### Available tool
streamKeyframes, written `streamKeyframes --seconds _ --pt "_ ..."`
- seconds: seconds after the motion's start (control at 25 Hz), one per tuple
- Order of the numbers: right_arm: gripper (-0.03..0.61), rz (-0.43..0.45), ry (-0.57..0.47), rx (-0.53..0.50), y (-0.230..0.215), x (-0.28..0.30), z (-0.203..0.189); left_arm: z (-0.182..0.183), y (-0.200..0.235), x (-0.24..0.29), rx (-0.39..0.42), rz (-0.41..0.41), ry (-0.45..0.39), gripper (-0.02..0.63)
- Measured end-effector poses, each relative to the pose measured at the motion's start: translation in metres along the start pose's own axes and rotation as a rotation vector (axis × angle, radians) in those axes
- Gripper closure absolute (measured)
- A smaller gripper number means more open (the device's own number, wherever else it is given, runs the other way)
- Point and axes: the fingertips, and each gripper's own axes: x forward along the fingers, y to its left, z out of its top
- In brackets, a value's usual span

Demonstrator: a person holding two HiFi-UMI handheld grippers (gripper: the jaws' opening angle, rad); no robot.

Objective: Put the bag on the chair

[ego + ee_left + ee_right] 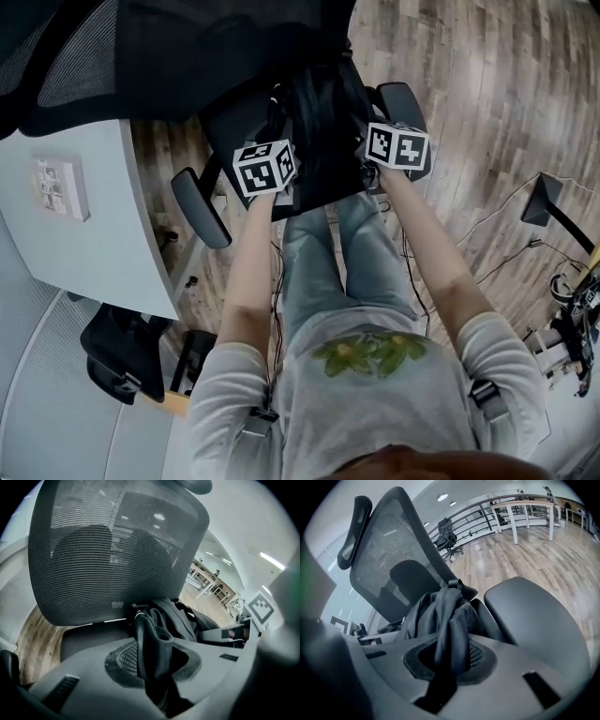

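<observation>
Bag (323,122) is over the chair (169,56) seat at 12 o'clock. The left gripper (157,667) and right gripper (447,665) each pinch its fabric, one per side, probably so it lands level.

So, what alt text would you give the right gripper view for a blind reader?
The right gripper pinches a fold of a black bag, held in front of a mesh-backed office chair. The chair's armrest is at right, with wooden floor beyond.
</observation>
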Motion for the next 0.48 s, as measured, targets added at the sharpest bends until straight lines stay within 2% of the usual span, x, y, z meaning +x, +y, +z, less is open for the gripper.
streamKeyframes --seconds 0.36,0.48 --pt "0.517 -0.026 0.033 -0.019 -0.015 0.026 -0.013 -0.018 0.017 0.024 0.005 0.076 0.023 0.515" --pt "0.514 -0.062 0.052 -0.053 -0.023 0.031 -0.021 -0.027 0.025 0.030 0.026 0.120 0.034 0.514"
